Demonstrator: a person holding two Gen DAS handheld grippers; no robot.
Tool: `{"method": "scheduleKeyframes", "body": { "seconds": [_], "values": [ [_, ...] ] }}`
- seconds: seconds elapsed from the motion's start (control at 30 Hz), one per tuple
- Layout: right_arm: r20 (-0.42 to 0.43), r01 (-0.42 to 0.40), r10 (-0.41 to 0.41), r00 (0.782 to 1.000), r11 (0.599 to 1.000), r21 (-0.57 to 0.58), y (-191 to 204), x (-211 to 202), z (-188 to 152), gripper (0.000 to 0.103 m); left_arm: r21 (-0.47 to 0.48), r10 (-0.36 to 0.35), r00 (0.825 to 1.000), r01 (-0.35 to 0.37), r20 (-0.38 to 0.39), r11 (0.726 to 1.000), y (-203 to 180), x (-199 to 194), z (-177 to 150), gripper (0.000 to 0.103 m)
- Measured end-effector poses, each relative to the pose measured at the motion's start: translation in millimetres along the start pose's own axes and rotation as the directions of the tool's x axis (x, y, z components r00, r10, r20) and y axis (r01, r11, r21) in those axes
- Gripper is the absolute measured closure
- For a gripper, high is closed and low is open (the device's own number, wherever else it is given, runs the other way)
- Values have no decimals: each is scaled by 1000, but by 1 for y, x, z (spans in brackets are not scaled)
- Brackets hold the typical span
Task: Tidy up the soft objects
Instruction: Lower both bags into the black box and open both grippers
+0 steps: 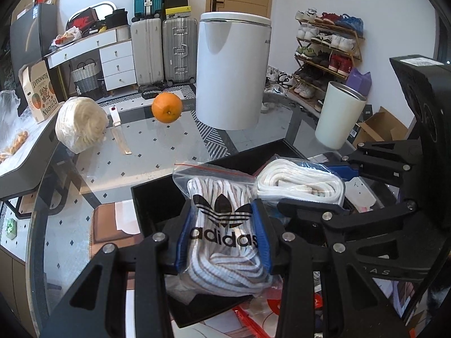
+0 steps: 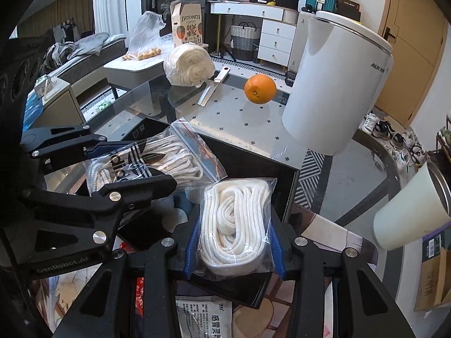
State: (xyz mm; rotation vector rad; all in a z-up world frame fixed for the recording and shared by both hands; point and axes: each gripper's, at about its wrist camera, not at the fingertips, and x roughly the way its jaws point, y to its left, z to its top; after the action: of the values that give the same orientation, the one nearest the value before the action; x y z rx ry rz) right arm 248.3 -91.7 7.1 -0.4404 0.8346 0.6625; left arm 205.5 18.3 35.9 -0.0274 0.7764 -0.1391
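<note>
Plastic-bagged socks: left gripper (image 1: 222, 242) is clamping striped pack (image 1: 222, 236) | right gripper (image 2: 234, 242) is clamping white pack (image 2: 235, 225) | both hanging over black box (image 2: 248, 157) | neither released yet; yarn (image 2: 188, 64) waiting on table.

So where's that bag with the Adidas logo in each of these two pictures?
Left wrist view: the Adidas sock bag is bottom centre, clamped between the left gripper fingers, over the black tray.
Right wrist view: it lies left of centre, with the left gripper's black fingers around it.
Shared landmark: the orange on the glass table, beside the white AUX appliance.
</note>
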Motion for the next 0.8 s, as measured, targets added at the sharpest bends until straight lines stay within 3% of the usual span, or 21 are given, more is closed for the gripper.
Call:
{"method": "scheduleKeyframes", "body": {
  "seconds": [0.7, 0.8],
  "values": [
    [-46, 27, -31, 998, 996, -86, 8, 16, 10, 61, 2, 9, 1000, -9, -9, 1000, 5, 6, -5, 64],
    [-26, 29, -31, 999, 996, -84, 8, 13, 10, 56, -16, 6, 1000, -6, -6, 1000, 7, 5, -5, 60]
  ]
}}
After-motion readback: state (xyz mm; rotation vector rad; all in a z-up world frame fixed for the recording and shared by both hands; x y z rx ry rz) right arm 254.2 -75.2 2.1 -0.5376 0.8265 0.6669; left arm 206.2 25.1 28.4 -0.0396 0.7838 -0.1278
